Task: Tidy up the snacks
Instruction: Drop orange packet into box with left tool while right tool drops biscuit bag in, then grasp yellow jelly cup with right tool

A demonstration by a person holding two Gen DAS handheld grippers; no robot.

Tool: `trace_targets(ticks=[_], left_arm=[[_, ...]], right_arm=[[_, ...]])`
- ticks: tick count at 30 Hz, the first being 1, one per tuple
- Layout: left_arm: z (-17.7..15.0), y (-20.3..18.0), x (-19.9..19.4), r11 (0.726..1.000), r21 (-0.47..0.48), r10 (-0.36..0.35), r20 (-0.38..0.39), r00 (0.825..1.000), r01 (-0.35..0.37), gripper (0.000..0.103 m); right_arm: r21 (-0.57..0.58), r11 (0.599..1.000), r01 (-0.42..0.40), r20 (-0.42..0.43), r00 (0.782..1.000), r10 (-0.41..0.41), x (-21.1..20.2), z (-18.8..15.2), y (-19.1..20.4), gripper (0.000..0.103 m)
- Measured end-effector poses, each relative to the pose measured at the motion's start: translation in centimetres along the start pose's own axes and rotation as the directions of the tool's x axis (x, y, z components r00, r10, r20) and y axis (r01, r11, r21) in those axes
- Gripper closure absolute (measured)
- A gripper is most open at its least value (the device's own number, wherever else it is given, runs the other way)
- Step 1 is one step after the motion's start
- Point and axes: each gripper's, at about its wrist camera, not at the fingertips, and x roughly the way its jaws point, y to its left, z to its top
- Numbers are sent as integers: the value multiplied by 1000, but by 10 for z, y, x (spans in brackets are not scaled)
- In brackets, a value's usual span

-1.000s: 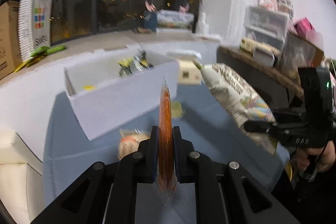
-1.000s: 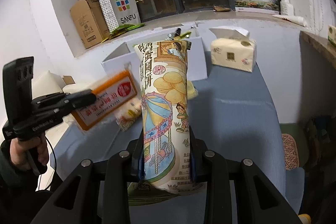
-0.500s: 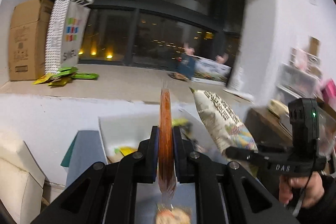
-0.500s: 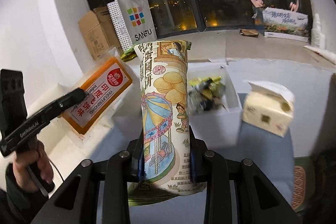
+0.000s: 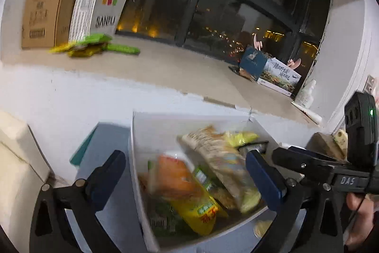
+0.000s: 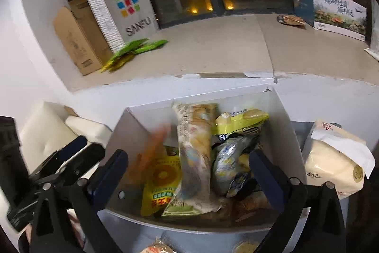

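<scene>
Left tongs (image 5: 184, 172) spread apart and empty, right tongs (image 6: 189, 170) likewise apart, both above the white box (image 6: 287, 134) at lower centre of frame, orange packet (image 5: 176, 176) and tall biscuit bag (image 6: 194, 158) lying inside among other snacks, tissue pack (image 6: 331, 165) at lower right

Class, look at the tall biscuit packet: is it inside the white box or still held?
Inside. The biscuit packet lies among snacks in the white box; the right tongs gape empty.

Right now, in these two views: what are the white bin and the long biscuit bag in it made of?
White bin: looks like thin matte cardboard or paperboard, going by its flat folded walls and a split at the back corner. Long biscuit bag: probably printed plastic film, slightly glossy, crinkled, with a crimped end seal; motion blur leaves the finish uncertain.
</scene>
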Motion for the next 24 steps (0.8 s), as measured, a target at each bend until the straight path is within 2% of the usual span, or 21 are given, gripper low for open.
trace_targets(ticks=[3,7,11,18,22,24], left_arm=[[-2,-2,-13,999,32,24,29,999,-25,0],[-5,-14,-43,993,106,34,73,997,-42,0],[-14,-26,-76,987,160,16,100,995,-32,0],[-47,-45,-128,964,264,-46,80,996,23,0],[-81,-47,-154,959,263,-116,40,993,101,0],[-98,-47,-161,960,258,-117,13,993,110,0]], right_arm=[[-11,998,61,19,998,-61,-9,-6,-1,0],[44,999,13,91,996,-17,-44,-14,-8,0],[17,999,28,174,984,-31,-90,-33,-7,0],[-19,998,56,258,965,-50,-160,-83,-6,0],[-29,996,79,286,956,-68,-189,-124,-9,0],[-27,995,98,277,957,-86,-197,-147,-12,0]])
